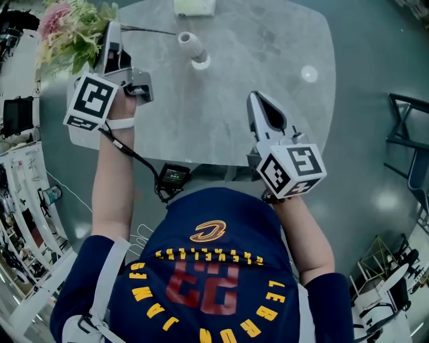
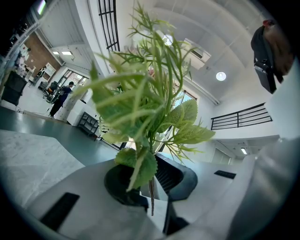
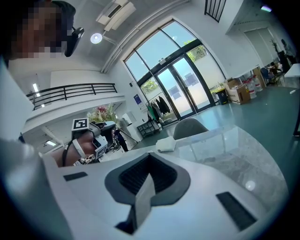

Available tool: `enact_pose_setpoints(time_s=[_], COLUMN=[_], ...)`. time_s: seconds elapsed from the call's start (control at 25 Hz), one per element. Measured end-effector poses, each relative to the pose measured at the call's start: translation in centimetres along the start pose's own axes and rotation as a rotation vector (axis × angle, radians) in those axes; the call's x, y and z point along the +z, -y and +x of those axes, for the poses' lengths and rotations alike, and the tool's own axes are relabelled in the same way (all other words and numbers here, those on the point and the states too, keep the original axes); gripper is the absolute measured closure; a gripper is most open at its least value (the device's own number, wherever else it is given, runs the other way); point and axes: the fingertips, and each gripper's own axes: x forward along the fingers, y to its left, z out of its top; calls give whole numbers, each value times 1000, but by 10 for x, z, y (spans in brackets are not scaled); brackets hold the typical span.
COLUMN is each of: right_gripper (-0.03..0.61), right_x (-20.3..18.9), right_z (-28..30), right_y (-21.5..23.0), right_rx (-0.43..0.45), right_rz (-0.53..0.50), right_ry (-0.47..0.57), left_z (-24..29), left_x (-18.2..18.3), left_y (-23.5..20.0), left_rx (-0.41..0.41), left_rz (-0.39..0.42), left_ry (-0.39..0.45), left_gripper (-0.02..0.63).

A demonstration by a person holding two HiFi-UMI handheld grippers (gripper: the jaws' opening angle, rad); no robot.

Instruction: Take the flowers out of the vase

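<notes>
The bunch of pink flowers with green leaves (image 1: 67, 28) is clear of the vase, at the table's far left corner. My left gripper (image 1: 112, 35) is shut on the stems and holds the bunch level. A thin dark stem end (image 1: 149, 30) sticks out to the right toward the small white vase (image 1: 191, 48), which stands on the grey table (image 1: 268, 40). In the left gripper view the leaves (image 2: 145, 103) fill the middle and the stems (image 2: 151, 190) sit pinched between the pads. My right gripper (image 1: 260, 107) hangs over the table's near edge, shut and holding nothing.
A white box (image 1: 194, 7) lies at the table's far edge, also visible as the white box (image 3: 166, 144) in the right gripper view. A dark chair frame (image 1: 409, 127) stands to the right of the table. A grey chair (image 3: 190, 127) sits beyond the table.
</notes>
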Motion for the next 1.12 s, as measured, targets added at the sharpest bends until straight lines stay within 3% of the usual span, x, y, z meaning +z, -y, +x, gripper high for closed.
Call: enact_pose_setpoints(time_s=[1.12], right_gripper=[575], right_x=[3], right_z=[-4], right_y=[3], right_rx=[5], right_rz=[-13], right_ry=[21], left_z=[-3], left_x=[3], left_y=[5], left_rx=[-3], left_rz=[-31], left_ry=[31], left_gripper=[561])
